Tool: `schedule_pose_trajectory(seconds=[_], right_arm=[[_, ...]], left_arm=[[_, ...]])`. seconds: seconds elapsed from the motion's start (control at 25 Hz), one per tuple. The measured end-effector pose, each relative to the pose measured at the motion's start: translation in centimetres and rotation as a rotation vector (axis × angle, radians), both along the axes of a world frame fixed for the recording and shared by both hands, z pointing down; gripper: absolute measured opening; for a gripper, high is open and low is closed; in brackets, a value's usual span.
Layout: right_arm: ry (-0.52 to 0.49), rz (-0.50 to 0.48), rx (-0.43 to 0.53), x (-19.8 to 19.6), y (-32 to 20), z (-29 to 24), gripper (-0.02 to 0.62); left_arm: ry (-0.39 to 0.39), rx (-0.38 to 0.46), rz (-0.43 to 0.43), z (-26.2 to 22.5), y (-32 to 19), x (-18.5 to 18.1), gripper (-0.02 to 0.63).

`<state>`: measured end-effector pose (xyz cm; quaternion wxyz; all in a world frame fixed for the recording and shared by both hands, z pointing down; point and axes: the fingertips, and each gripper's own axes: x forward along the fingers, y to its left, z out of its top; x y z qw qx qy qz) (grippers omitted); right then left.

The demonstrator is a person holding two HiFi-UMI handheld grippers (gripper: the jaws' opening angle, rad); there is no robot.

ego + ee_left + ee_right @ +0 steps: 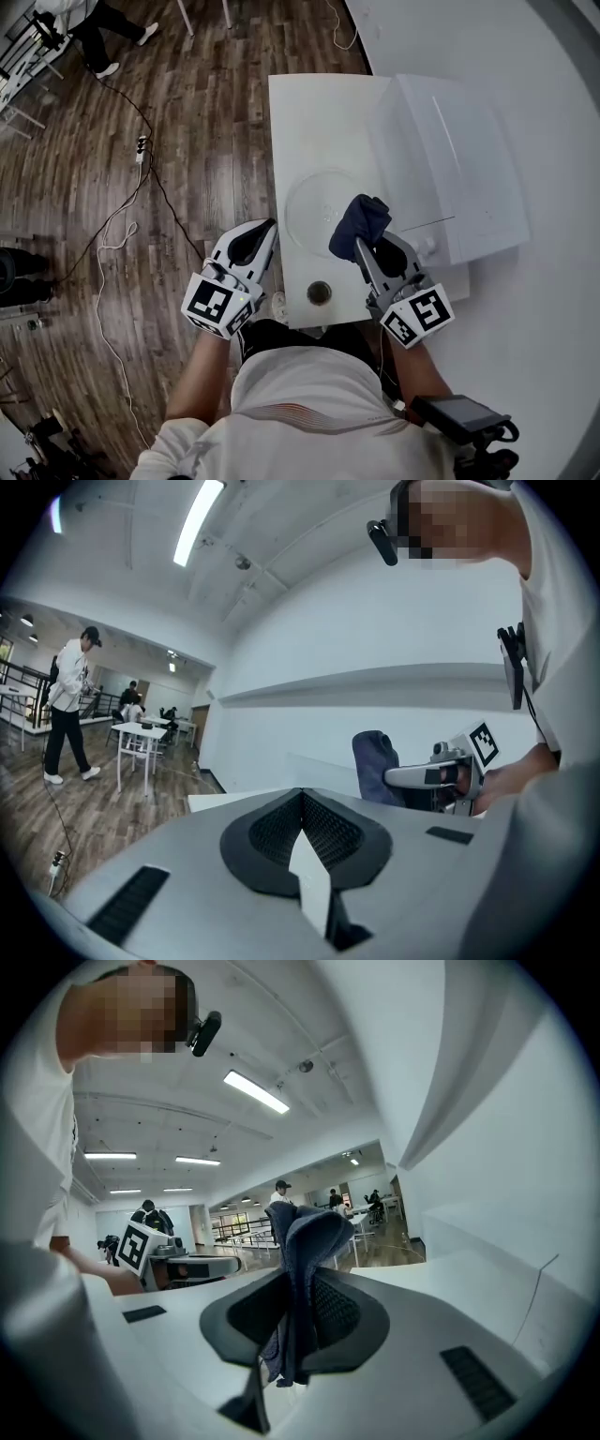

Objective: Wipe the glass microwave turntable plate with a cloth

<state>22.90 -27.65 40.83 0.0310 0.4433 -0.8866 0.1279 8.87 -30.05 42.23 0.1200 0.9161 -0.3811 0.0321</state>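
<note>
White table with plate, microwave

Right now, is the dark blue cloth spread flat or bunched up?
Bunched: the dark blue cloth stands crumpled, pinched upright by the right gripper.

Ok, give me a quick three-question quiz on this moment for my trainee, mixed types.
1. True or false: the right hand-held gripper is shut on the dark blue cloth.
2. Pick one: the glass plate lies A) on the white table; B) in a sink; C) on a chair.
3. Fill in: the jaws of the left hand-held gripper are ____, with nothing between them.
Key: 1 true; 2 A; 3 together.
</note>
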Motion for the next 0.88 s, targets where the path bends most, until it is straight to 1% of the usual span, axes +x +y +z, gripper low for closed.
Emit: schedule_pose_trajectory(seconds=[0.2,0.36,0.48,0.68,0.8,0.88], right_arm=[[-0.033,0.041,0.070,0.7,2.2,-4.1,0.061],[-0.042,0.062,0.148,1.6,3.5,-7.1,0.061],[-0.048,0.069,0.152,2.4,4.8,-7.6,0.061],[-0.053,0.047,0.174,3.0,7.9,-9.1,0.061],[-0.057,0.049,0.165,3.5,11.1,-9.1,0.061],[-0.051,0.044,0.177,3.8,13.4,-9.1,0.061]], left_arm=[[0.017,0.019,0.034,-1.5,1.9,-0.5,0.011],[0.017,0.065,0.046,-3.4,2.9,-0.5,0.011],[0.020,0.085,0.046,-4.4,4.5,-0.1,0.011],[0.016,0.120,0.035,-7.0,7.7,0.5,0.011],[0.018,0.133,0.033,-7.8,11.0,0.7,0.011],[0.013,0.153,0.036,-8.2,13.2,1.0,0.011]])
